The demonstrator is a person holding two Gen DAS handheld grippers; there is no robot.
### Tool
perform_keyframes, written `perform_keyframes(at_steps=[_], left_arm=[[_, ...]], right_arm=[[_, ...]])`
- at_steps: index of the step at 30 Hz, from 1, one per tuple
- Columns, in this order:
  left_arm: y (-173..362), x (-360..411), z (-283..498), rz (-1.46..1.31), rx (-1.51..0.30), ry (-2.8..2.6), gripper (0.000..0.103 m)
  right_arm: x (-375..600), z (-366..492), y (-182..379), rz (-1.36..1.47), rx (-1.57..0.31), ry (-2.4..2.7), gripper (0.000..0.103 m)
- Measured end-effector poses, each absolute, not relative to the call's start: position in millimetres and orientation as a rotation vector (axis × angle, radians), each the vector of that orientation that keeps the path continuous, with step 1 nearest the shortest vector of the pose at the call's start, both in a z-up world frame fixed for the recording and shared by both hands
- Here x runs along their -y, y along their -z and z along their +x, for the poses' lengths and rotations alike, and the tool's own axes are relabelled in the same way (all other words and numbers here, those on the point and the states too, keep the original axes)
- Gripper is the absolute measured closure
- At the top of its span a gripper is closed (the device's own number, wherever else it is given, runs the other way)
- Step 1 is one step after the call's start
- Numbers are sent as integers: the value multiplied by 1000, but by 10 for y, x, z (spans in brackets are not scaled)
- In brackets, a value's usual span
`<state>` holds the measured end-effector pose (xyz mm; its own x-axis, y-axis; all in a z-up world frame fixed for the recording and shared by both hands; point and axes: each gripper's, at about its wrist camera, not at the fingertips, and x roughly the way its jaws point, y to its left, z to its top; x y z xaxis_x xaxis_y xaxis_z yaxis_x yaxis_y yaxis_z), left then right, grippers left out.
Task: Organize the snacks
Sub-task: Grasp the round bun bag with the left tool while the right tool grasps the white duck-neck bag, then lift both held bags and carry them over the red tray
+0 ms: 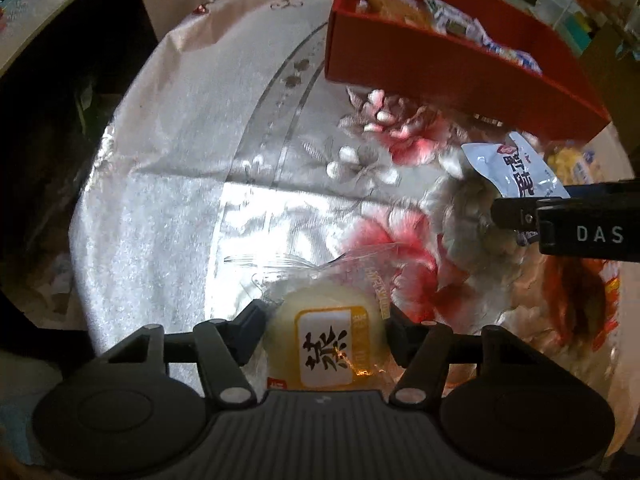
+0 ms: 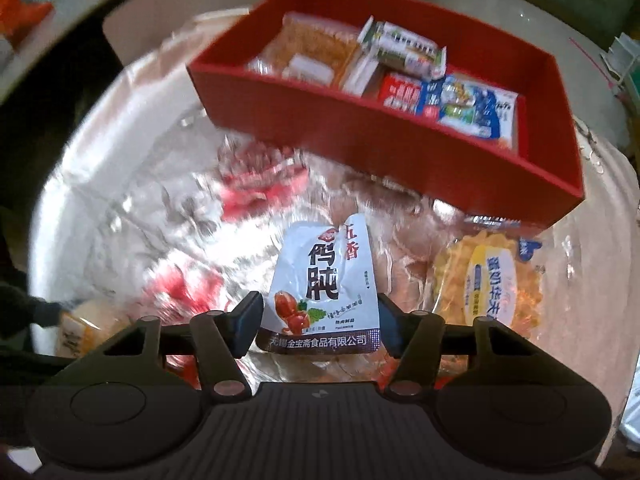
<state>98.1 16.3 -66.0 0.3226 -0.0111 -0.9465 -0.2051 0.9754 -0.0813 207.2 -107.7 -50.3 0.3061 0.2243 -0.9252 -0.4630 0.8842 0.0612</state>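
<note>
While left tongs (image 1: 324,320) clamp bun packet (image 1: 326,344), right tongs (image 2: 320,320) grip white pouch (image 2: 324,292)

Glossy, shiny floral cloth (image 1: 192,184) covers the worktop. Matt red cardboard box (image 2: 400,148), far. Clear glossy film wraps the pale bun (image 1: 320,320). Smooth glossy plastic pouch (image 2: 324,284), white. Waffle pack (image 2: 488,276), right, in clear shiny wrap. Matt black plastic left claw (image 1: 324,330).
</note>
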Motion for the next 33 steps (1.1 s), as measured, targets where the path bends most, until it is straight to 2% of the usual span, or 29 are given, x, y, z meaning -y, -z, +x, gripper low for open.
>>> perform_keyframes(at_steps=[33], left_arm=[[178, 9, 1470, -155, -1071, -51, 48]], right_arm=[[1444, 2198, -51, -46, -1043, -466, 36]])
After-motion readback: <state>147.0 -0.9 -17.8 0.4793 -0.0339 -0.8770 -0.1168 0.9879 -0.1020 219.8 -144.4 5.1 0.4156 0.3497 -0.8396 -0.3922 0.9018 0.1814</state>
